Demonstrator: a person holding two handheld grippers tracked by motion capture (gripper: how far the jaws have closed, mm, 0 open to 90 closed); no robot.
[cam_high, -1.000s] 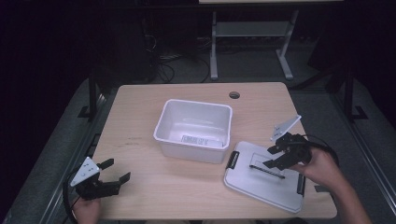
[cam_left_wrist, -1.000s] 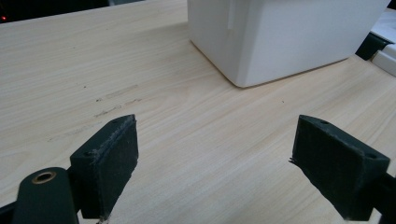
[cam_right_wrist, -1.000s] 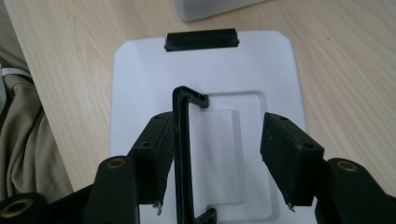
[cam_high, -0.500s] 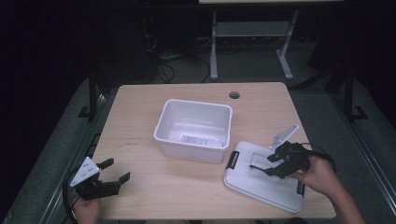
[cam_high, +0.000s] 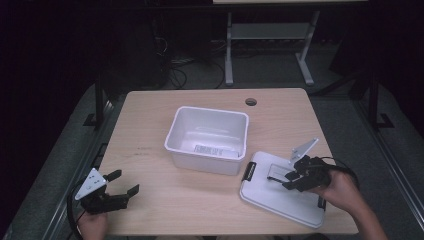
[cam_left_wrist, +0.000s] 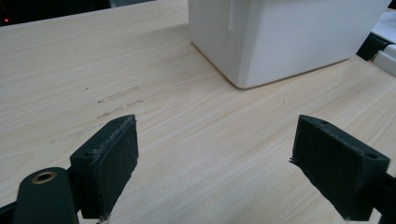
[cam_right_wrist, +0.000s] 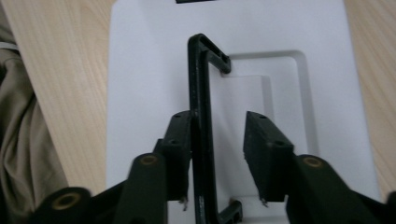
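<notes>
One thing is really in play so far: the white lid (cam_high: 282, 192), lying flat on the table (cam_high: 150, 135) at the lower right of the high view, just beside the open white bin (cam_high: 210, 135) that sits mid-frame. The lid's black handle (cam_right_wrist: 201, 116) stands up out of its recess, and in the right gripper view that bar runs between the jaws of the right gripper (cam_right_wrist: 215, 144). They've just been closing in on it; one pad looks like it's touching the bar, while the other is clearly apart from it, so I'd call it not clamped yet.

My read is this is early days. Lining up on the handle is done, but the actual grab, the lift and getting the lid over onto the bin are all left. The bin has what looks like a label inside, otherwise nothing I can make out.

Way over at the lower left of the high view, the left gripper (cam_high: 112, 192) rests low by the table edge, jaws wide apart with nothing but bare wood between them, well apart from the bin.
</notes>
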